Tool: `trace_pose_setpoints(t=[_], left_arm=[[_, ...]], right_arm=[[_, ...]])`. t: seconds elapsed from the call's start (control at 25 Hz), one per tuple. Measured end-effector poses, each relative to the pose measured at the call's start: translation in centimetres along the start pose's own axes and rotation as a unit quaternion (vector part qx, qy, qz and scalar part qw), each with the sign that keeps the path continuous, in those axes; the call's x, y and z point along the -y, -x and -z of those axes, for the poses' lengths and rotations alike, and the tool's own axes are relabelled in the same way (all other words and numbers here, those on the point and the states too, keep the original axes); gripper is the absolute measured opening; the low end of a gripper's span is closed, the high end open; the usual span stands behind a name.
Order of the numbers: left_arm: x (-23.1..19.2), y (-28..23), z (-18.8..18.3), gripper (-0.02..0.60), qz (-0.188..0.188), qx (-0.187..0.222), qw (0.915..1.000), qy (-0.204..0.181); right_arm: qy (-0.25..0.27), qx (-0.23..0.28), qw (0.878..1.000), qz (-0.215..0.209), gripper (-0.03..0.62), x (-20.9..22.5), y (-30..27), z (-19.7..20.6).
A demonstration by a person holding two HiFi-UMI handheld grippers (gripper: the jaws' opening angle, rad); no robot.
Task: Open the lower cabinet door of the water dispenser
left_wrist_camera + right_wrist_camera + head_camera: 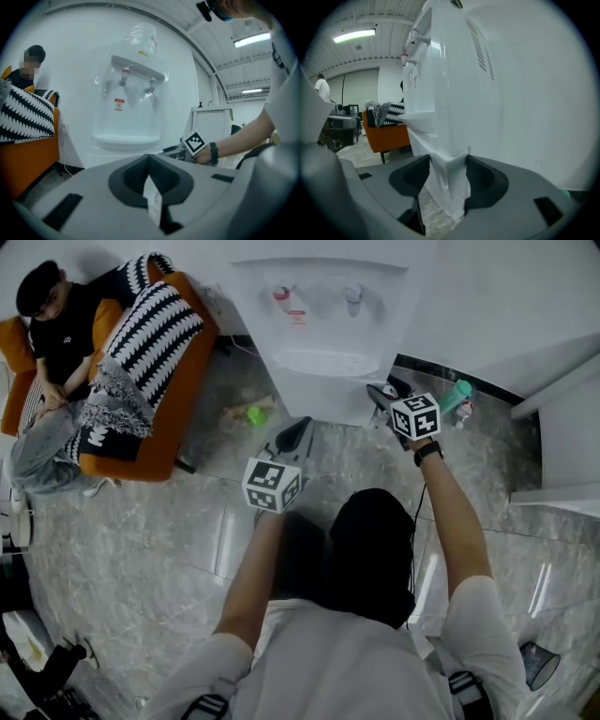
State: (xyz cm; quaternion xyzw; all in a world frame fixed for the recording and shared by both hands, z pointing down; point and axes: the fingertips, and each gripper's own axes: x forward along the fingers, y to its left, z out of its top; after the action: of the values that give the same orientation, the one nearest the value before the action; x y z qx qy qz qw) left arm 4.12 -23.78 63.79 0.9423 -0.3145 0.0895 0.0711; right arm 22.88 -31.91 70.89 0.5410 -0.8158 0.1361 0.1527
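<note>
The white water dispenser (319, 334) stands against the wall, with its lower cabinet front (323, 401) facing me. My right gripper (378, 395) is at the cabinet's right front corner. In the right gripper view the jaws (447, 161) stand apart and straddle that white corner edge (447, 187), which fills the gap between the pads; no squeeze shows. My left gripper (302, 427) hovers in front of the cabinet, apart from it, with its fingertips meeting (149, 159) and nothing held. The left gripper view shows the dispenser (126, 117) ahead and the right gripper (173, 151) beside it.
An orange sofa (173, 418) with a striped blanket and a seated person stands left of the dispenser. A green object (255, 415) lies on the floor by its left side. A teal bottle (457, 395) stands to its right, near a white unit (567, 437).
</note>
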Motion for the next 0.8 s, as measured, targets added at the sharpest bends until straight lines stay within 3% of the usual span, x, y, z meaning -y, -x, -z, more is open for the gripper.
trace_pose_setpoints(t=[0.32, 0.8], left_arm=[[0.2, 0.4, -0.2, 0.008, -0.004, 0.007, 1.0000, 0.005], [-0.4, 2.4, 0.7, 0.008, -0.018, 0.008, 0.9997, 0.014]], right_arm=[[0.028, -0.013, 0.999, -0.035, 0.197, -2.4, 2.4, 1.1], [0.076, -0.071, 0.985, -0.135, 0.166, -8.1, 5.4, 3.2]])
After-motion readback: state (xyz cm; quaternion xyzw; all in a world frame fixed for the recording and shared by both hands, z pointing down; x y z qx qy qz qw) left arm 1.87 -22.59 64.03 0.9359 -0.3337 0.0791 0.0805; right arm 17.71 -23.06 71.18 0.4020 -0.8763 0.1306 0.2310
